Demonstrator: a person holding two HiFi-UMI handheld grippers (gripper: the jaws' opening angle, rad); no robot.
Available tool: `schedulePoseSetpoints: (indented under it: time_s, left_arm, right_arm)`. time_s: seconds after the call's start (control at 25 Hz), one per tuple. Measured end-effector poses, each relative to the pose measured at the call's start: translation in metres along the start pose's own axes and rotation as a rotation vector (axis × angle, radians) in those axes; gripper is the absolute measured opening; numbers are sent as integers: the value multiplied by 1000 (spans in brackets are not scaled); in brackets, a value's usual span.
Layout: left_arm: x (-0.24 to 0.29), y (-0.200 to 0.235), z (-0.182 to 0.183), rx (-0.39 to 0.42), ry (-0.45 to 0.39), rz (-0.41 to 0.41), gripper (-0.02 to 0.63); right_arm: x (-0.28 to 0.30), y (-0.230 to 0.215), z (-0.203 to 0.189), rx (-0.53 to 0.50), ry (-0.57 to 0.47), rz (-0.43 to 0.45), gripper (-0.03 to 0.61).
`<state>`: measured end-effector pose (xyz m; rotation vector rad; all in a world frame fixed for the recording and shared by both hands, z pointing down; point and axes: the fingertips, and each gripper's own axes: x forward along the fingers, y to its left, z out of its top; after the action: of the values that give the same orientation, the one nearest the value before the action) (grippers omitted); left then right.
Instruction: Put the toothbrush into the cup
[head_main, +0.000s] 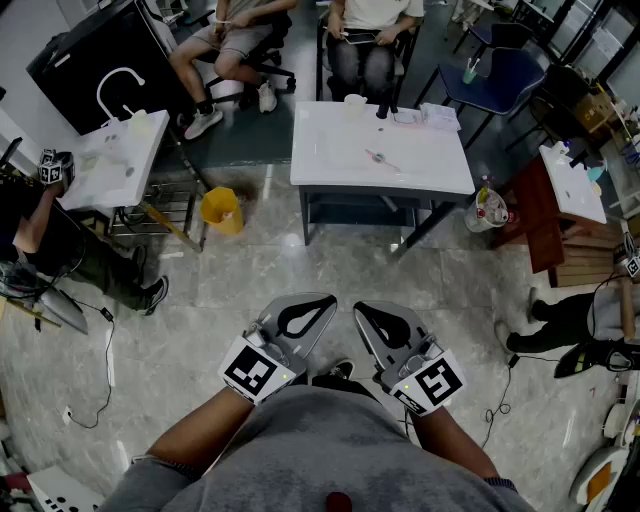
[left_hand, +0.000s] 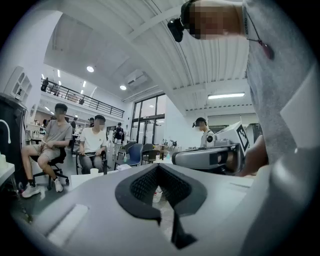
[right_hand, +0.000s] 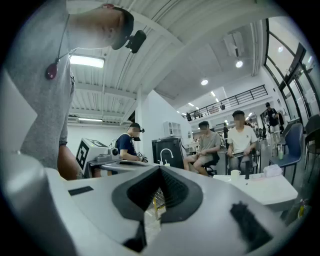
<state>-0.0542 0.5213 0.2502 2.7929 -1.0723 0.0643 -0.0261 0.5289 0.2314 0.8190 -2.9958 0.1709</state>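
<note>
Holding left gripper (head_main: 318, 302) and right gripper (head_main: 368, 308) closed and empty, tucked low by the torso over the floor, probably a neutral start pose. Well apart from toothbrush (head_main: 378, 157), lying flat mid-bench (head_main: 330, 165), with cup (head_main: 354, 100) upright near far edge, beyond it. Need to step up to bench before any grasp.

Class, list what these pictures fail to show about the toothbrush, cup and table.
Toothbrush: head view, too small to tell its bristle end.
Cup: head view, too small to see its contents.
Table: left gripper view, toothbrush's spot hidden behind left tool.
</note>
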Motion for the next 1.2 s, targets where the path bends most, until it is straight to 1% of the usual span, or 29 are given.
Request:
schedulePoseSetpoints:
  time_s: [0.2, 0.4, 0.56, 0.72, 0.92, 1.2]
  left_arm:
    - [12, -1, 6, 22, -17, -8, 8]
    - [23, 0, 8, 15, -17, -17, 8]
    - [30, 0, 5, 23, -10, -17, 8]
    - [37, 1, 4, 79, -37, -21, 8]
    - [40, -12, 7, 60, -51, -13, 8]
    - [45, -31, 5, 90, -43, -11, 8]
  right_arm:
    - [-2, -12, 4, -15, -13, 0, 12]
    - [-4, -23, 3, 3, -10, -11, 12]
    - [-7, -31, -6, 17, 6, -36, 12]
    - [-12, -36, -5, 15, 3, -42, 12]
    - [-25, -35, 1, 8, -17, -36, 12]
    - [-42, -34, 3, -3, -39, -14, 12]
